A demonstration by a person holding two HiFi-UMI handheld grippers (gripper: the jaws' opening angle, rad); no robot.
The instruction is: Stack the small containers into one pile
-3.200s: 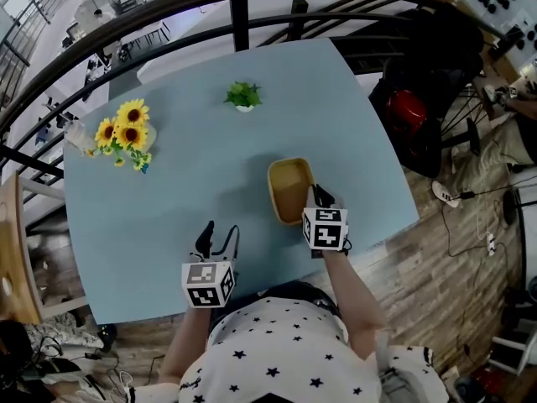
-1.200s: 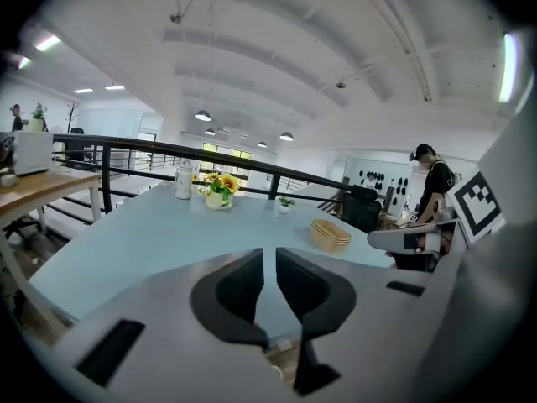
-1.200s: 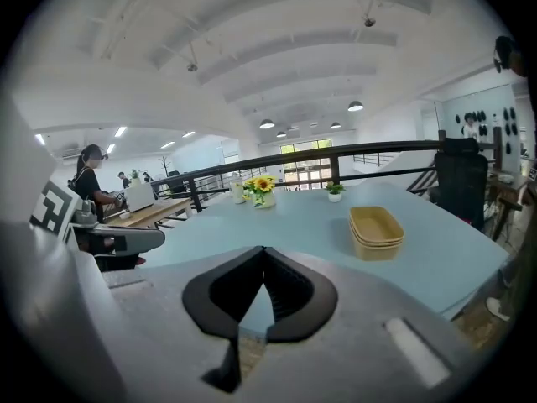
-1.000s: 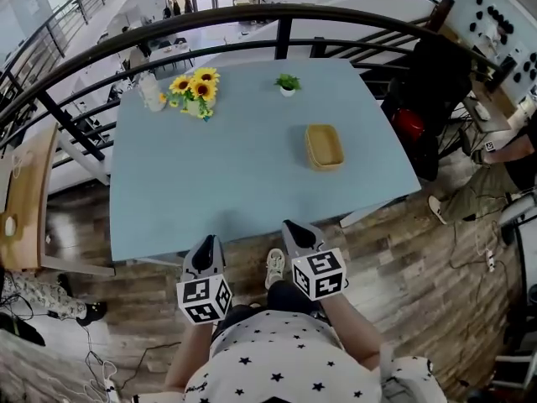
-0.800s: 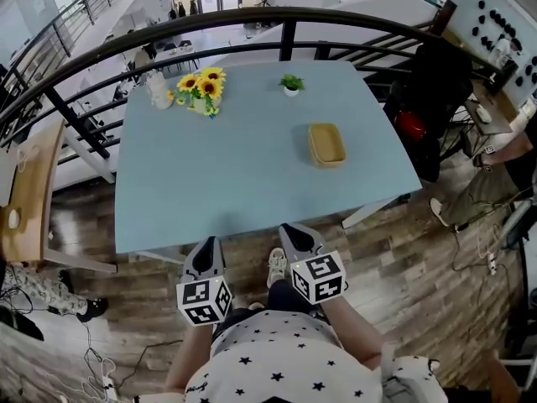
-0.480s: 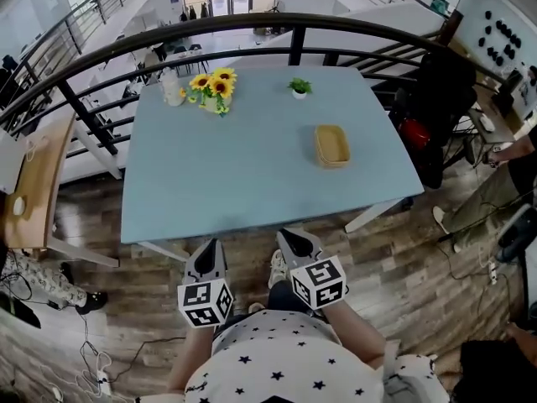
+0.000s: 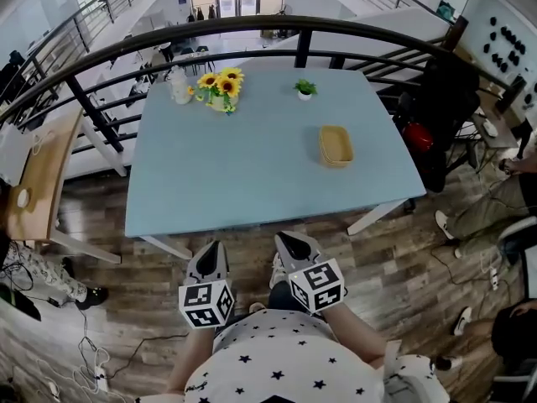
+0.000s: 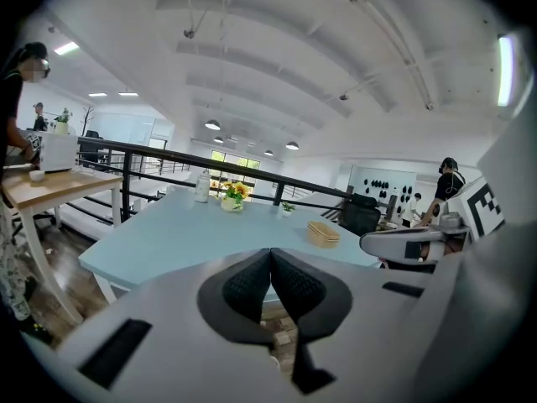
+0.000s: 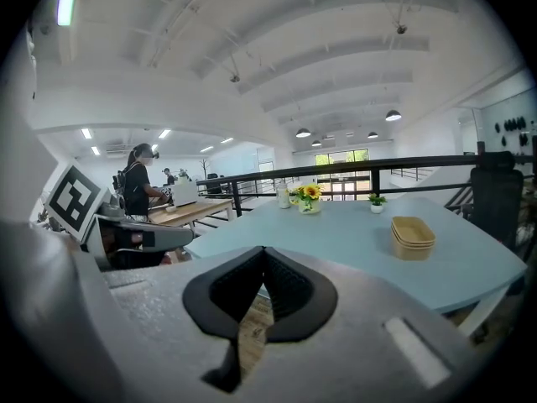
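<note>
The small tan containers sit nested in one pile on the right part of the light blue table; the pile also shows in the left gripper view as containers and in the right gripper view as containers. My left gripper and right gripper hang over the wooden floor, well back from the table's near edge. Both are shut with nothing between their jaws. In the left gripper view the left gripper has its pads pressed together, and so has the right gripper in its own view.
A vase of sunflowers, a clear bottle and a small potted plant stand along the table's far edge. A black railing curves behind it. A wooden side table is at left; people stand at right.
Since the earliest frame both grippers have left the containers and the table. Over the last second the view has kept backing away, so the table looks smaller and farther.
</note>
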